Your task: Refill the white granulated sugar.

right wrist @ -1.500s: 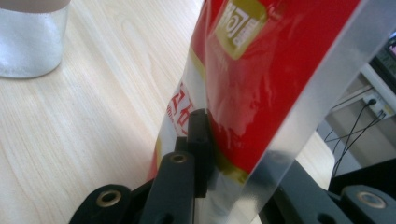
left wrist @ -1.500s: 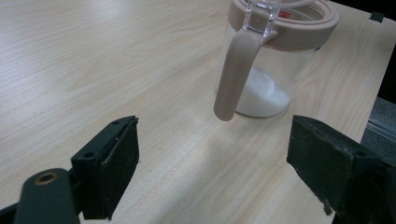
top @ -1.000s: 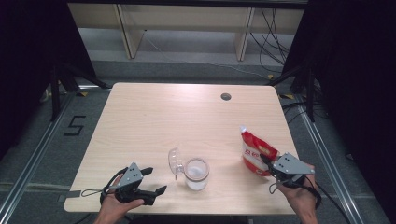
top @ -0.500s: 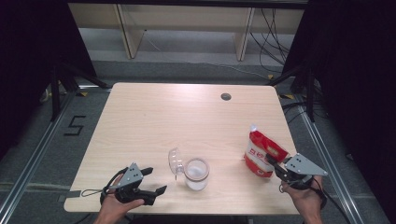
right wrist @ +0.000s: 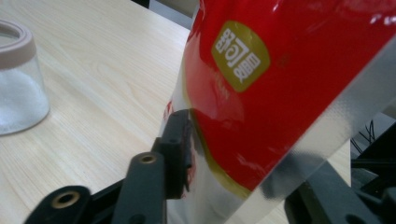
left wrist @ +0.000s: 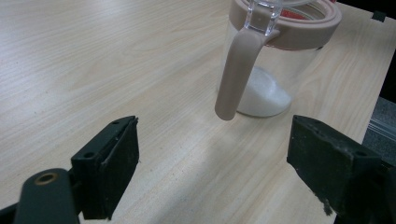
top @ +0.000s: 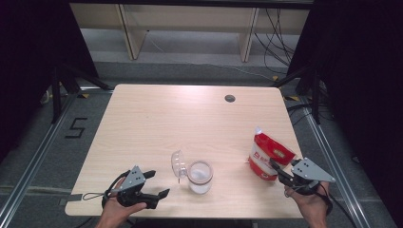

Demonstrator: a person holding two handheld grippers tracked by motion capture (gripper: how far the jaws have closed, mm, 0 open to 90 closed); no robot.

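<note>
At table's right edge, red pouch (top: 267,156) stands upright, top leaning left, between just-opening right tongs (top: 278,170); left tongs (top: 157,184) released

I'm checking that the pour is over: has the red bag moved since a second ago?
Yes. The red bag has tipped from a lean towards the jar to upright, staying on the table edge side, between the right gripper's just-opening jaws.

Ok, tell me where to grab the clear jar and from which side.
Take the jar by its clear wall just under the pinkish rim, coming in level from the near side with the left gripper, which already faces it open. The flipped-up lid and its strap hang on that side, so set the jaws either side of the body, not on the strap.
</note>
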